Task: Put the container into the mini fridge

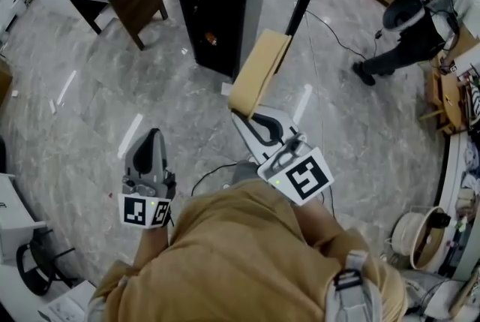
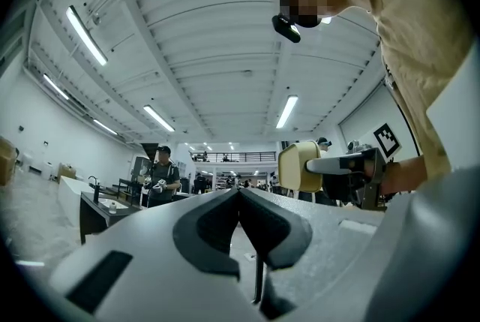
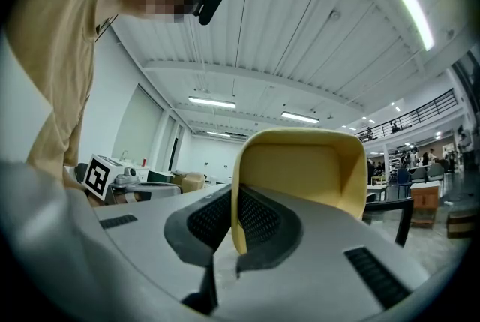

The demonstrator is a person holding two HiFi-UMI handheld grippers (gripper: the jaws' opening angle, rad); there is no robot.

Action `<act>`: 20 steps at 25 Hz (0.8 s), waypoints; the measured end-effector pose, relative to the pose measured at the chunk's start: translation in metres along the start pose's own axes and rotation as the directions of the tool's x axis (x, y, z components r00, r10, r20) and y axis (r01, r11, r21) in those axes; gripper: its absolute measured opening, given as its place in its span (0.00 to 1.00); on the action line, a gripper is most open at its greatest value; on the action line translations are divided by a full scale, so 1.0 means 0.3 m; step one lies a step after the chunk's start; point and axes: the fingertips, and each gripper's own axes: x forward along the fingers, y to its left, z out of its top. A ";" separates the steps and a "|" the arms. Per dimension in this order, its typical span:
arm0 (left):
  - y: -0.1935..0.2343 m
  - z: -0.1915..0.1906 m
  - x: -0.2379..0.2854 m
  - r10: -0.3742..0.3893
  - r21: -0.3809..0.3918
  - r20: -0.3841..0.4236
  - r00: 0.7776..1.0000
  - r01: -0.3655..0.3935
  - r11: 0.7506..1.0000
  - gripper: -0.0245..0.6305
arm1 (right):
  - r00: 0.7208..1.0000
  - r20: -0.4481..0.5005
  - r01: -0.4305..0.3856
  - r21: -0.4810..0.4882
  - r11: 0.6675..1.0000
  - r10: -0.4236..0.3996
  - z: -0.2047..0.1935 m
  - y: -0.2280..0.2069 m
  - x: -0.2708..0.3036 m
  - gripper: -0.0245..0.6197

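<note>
Container [image 1: 259, 73], one, pinched by right gripper [image 3: 231, 202]; left gripper [image 2: 240, 197] closed, empty; one mini fridge [image 1: 217, 5] open.

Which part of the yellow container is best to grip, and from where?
Grip the container by its thin side wall, coming from the open mouth, one jaw inside, one outside. The wall is flat and slim; the right gripper holds it so.
</note>
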 end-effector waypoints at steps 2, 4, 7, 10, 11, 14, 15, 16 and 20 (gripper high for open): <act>0.017 -0.007 0.008 -0.001 -0.002 -0.002 1.000 0.001 1.000 0.04 | 1.000 -0.002 -0.001 -0.002 1.000 0.001 -0.007 -0.002 0.019 0.04; 0.033 -0.013 0.018 -0.005 0.000 -0.003 1.000 0.005 1.000 0.04 | 1.000 -0.002 -0.003 -0.005 1.000 0.003 -0.013 -0.004 0.040 0.04; 0.057 -0.017 0.035 -0.003 0.001 0.001 1.000 0.003 1.000 0.04 | 1.000 -0.004 -0.007 -0.011 1.000 0.007 -0.023 -0.013 0.071 0.04; 0.075 -0.018 0.065 0.002 0.012 0.010 1.000 -0.002 1.000 0.04 | 1.000 0.000 -0.019 -0.020 1.000 0.019 -0.034 -0.037 0.103 0.04; 0.081 -0.020 0.078 0.005 0.015 0.014 1.000 -0.005 1.000 0.04 | 1.000 0.001 -0.025 -0.022 0.999 0.025 -0.040 -0.048 0.114 0.04; 0.108 -0.024 0.129 0.014 0.027 0.026 1.000 -0.014 1.000 0.04 | 0.999 0.008 -0.044 -0.026 0.999 0.044 -0.054 -0.091 0.159 0.04; 0.119 -0.022 0.147 0.017 0.034 0.029 0.999 -0.018 0.999 0.04 | 0.999 0.012 -0.050 -0.027 0.998 0.050 -0.055 -0.107 0.179 0.04; 0.131 -0.018 0.165 0.020 0.041 0.032 0.999 -0.022 0.999 0.04 | 0.998 0.016 -0.056 -0.029 0.998 0.057 -0.055 -0.124 0.200 0.04; 0.191 -0.027 0.252 0.038 0.048 0.031 0.999 -0.039 0.998 0.04 | 0.997 0.032 -0.073 -0.035 0.997 0.074 -0.058 -0.200 0.288 0.04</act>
